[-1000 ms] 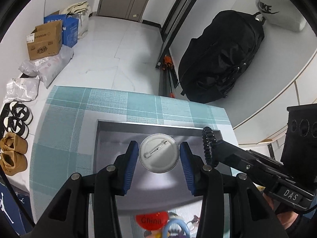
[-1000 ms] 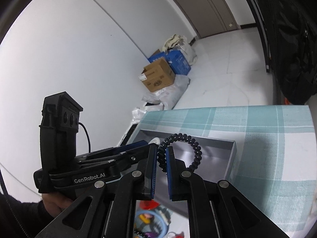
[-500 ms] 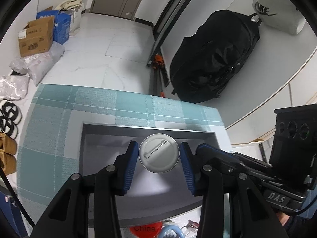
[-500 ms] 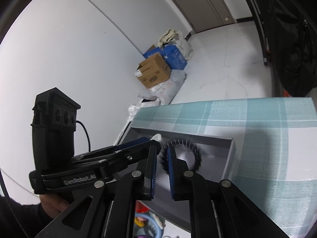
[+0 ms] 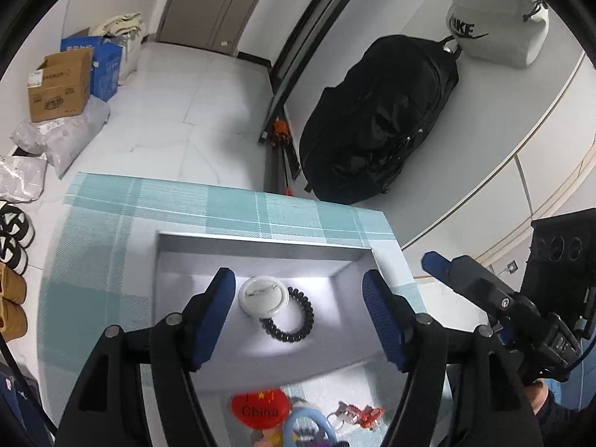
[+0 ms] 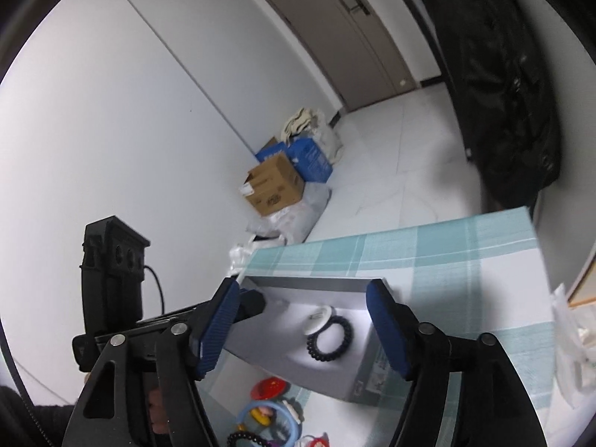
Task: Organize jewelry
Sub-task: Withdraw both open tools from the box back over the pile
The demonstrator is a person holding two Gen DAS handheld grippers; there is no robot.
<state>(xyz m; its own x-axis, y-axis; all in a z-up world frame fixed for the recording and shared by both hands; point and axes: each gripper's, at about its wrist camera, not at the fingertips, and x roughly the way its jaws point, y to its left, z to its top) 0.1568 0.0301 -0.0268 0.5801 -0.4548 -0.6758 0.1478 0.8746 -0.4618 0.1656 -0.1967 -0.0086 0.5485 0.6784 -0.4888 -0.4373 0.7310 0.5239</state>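
Observation:
A grey open box [image 5: 260, 249] [image 6: 365, 376] stands on a teal checked cloth. Inside it lie a white round pin badge [image 5: 263, 295] [image 6: 316, 321], back side up, and a black spiral hair tie [image 5: 288, 316] [image 6: 330, 339] that overlaps the badge's edge. My left gripper [image 5: 300, 311] is open and empty above the box. My right gripper [image 6: 303, 329] is open and empty above the box; it also shows at the right of the left wrist view [image 5: 484, 290]. More trinkets lie in front of the box: a red "China" heart badge [image 5: 260, 408] [image 6: 269, 387], a blue ring [image 5: 307, 428] [image 6: 266, 422].
The table's far edge [image 5: 223, 186] drops to a white tiled floor. A black backpack [image 5: 376, 119] leans on the wall beyond it. Cardboard boxes [image 5: 59, 85] and shoes [image 5: 13, 223] lie on the floor at left. Clear plastic bags [image 6: 573, 339] lie on the table at right.
My left gripper opened and let go of the white badge; my right gripper opened and let go of the black hair tie. Both now lie in the box. Both grippers drew back.

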